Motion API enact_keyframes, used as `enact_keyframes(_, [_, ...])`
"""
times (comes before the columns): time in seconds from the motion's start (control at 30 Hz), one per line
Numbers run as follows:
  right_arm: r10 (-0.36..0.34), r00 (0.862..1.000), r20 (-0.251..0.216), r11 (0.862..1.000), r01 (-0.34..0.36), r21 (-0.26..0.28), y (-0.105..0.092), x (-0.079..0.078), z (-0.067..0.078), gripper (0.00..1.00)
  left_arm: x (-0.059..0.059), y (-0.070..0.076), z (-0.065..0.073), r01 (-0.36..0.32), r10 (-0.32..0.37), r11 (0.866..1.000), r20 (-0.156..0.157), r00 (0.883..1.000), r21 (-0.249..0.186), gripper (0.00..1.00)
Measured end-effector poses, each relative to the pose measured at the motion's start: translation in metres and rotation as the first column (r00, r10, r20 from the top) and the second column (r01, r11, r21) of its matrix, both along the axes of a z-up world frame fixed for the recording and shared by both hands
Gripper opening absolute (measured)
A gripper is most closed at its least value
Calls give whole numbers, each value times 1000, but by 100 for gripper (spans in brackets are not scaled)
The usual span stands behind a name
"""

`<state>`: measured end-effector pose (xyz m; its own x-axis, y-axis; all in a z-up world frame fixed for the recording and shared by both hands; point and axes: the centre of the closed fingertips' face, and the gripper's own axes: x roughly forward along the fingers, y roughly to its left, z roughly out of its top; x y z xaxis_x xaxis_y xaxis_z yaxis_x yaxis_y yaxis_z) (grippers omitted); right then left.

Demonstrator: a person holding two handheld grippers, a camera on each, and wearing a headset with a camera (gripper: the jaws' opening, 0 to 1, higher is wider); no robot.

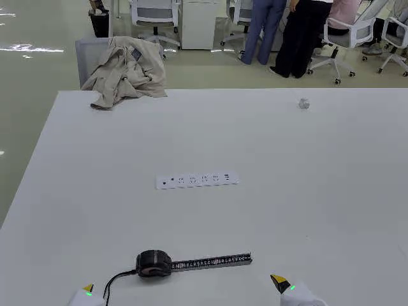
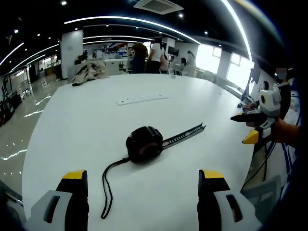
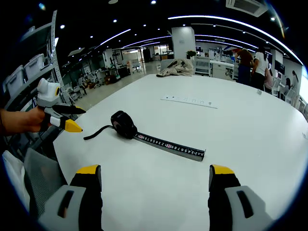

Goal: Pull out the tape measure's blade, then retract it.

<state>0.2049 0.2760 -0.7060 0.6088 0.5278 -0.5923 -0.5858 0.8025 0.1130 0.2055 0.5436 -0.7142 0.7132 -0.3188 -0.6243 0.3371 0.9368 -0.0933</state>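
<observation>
Black tape measure (image 1: 153, 263) lies, numbered blade (image 1: 213, 261) partly out; left gripper (image 2: 142, 175) and right gripper (image 3: 155, 169) gape empty.

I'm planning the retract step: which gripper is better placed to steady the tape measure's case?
Left. The left gripper, open, sits nearest the case and its strap; the right gripper, also open, is nearer the blade's far end.

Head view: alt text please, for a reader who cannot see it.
A black tape measure lies near the front edge of a white table, its blade pulled out to the right. The left gripper and right gripper peek in at the bottom edge, touching nothing. Farther back are a power strip and a beige jacket.
</observation>
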Motion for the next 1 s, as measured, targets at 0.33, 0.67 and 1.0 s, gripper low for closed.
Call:
enact_keyframes(0.33, [-17, 1000, 8, 1000, 17, -17, 2, -7, 16, 97, -10, -5, 17, -15, 15, 1000, 5, 1000, 16, 97])
enact_keyframes(0.67, [-39, 999, 21, 999, 39, -8, 7, -21, 33, 96, -19, 0, 35, -87, 85, 994, 40, 996, 73, 98])
enact_keyframes(1.0, [-41, 999, 26, 999, 40, 13, 18, -42, 43, 96, -36, -5, 35, -107, 107, 992, 4, 994, 65, 98])
